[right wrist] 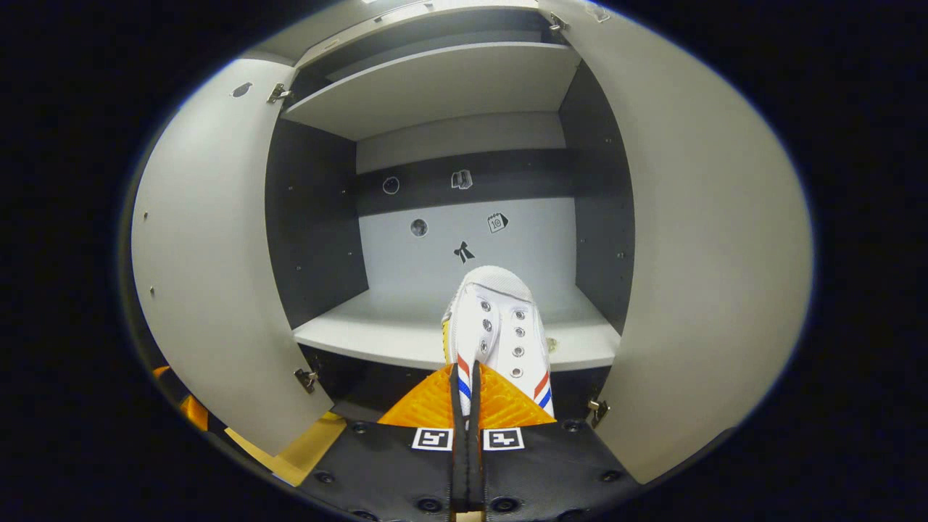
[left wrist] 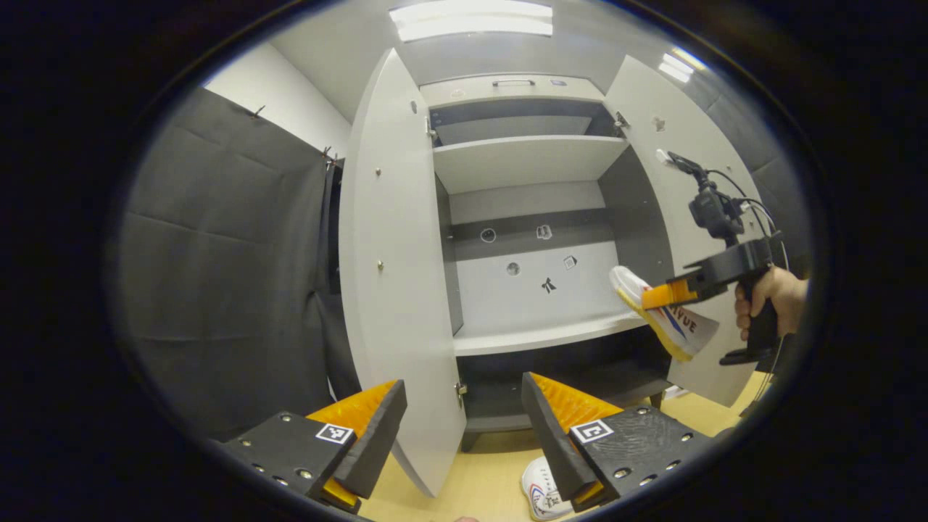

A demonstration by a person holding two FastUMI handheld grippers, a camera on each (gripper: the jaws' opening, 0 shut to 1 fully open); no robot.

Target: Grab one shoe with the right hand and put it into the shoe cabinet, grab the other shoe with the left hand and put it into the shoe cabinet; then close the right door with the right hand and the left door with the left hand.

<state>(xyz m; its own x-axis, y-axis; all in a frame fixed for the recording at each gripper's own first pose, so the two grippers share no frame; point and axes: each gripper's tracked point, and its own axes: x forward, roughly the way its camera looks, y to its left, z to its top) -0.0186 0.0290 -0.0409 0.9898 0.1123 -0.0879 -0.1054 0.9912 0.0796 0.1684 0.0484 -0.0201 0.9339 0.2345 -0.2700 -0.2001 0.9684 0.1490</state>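
Observation:
A grey shoe cabinet (left wrist: 529,163) stands with both doors open. In the left gripper view, my left gripper (left wrist: 464,428) is open with nothing between its fingers, low before the cabinet; a second white shoe (left wrist: 540,493) lies on the floor just beneath it. Farther right, a hand holds my right gripper (left wrist: 670,296), shut on a white shoe (left wrist: 663,312) with a yellow sole, at the mouth of the middle shelf (left wrist: 544,335). In the right gripper view, that gripper (right wrist: 464,406) pinches the shoe (right wrist: 496,326), toe pointing into the cabinet above the shelf (right wrist: 377,341).
The left door (left wrist: 395,268) swings out close to my left gripper's left finger. The right door (left wrist: 678,145) stands open behind the right gripper. An upper shelf (left wrist: 525,161) and a dark lower compartment (left wrist: 551,384) sit above and below. The floor (left wrist: 478,482) is yellow wood.

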